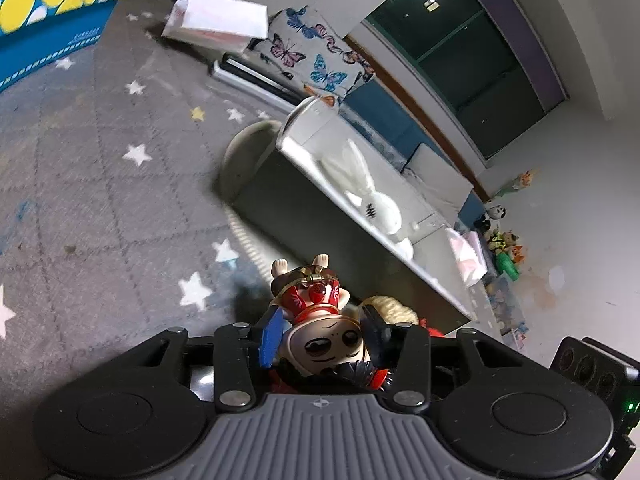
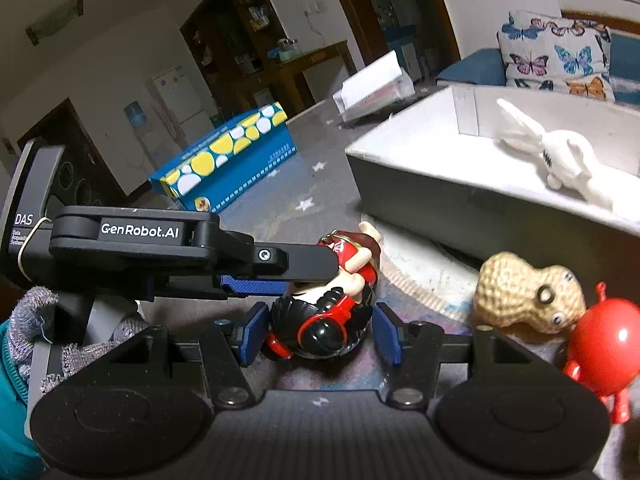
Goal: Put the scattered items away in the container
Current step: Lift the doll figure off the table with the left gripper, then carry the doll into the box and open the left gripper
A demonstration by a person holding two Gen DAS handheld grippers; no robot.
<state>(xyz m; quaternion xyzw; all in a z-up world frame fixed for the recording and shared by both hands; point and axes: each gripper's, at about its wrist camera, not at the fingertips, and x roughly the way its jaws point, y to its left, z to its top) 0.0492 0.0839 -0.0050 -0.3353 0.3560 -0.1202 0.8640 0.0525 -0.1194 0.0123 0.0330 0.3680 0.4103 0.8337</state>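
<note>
Our left gripper (image 1: 320,340) is clamped on a red-robed figurine (image 1: 320,320), which sits just in front of the white container (image 1: 360,216). Our right gripper (image 2: 320,336) stands spread, fingers either side of the same figurine's black-haired head without touching. Inside the container lies a white rabbit toy (image 2: 560,160). Against its near wall rest a peanut toy (image 2: 524,292) and a red round toy (image 2: 604,344).

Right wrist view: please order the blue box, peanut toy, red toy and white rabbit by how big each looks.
1. blue box
2. peanut toy and white rabbit look alike; the rabbit lies farther away
3. red toy, partly cut off at the edge
</note>
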